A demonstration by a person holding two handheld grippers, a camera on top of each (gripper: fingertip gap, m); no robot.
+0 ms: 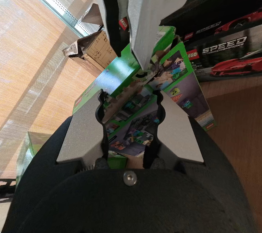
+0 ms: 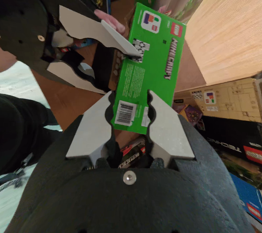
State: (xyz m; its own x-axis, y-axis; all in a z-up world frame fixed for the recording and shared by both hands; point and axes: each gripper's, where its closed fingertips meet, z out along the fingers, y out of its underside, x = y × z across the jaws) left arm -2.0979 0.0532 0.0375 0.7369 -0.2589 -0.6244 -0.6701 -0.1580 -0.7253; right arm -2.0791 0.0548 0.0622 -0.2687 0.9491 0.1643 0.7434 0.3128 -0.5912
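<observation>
1. We see the left gripper (image 1: 131,97) with its two fingers well apart and a green toy-brick box (image 1: 120,70) lying lengthwise between them, running away from the gripper.
2. Its left pad (image 1: 101,107) sits right against the torn brown edge of the box. Its right finger (image 1: 174,124) lies across the box's picture face. We cannot tell whether either pad presses.
3. The right gripper (image 2: 130,92) also has its fingers apart, at the end of the box that carries a barcode sticker (image 2: 124,114).
4. There the left pad (image 2: 109,107) meets the box's left edge. The right finger (image 2: 163,119) overlaps the green face, which goes on past it to the right. We cannot tell if this gripper clamps the box either.
5. From the left gripper, the right gripper comes in from ahead and above, one fingertip at each long edge of the green face.
6. From the right gripper, the left gripper reaches in from ahead and to the left, its upper finger laid across the green face.
7. The box is tilted, with a loose flap (image 1: 168,34) at the end far from the left gripper.
8. Ahead and right of the left gripper stand black boxes with red cars (image 1: 226,63) on a wooden surface (image 1: 233,134). A tan carton (image 1: 99,51) stands ahead to its left.
9. Right of the right gripper lie a tan box (image 2: 226,98), a black box (image 2: 226,143) and a blue box (image 2: 251,203).
</observation>
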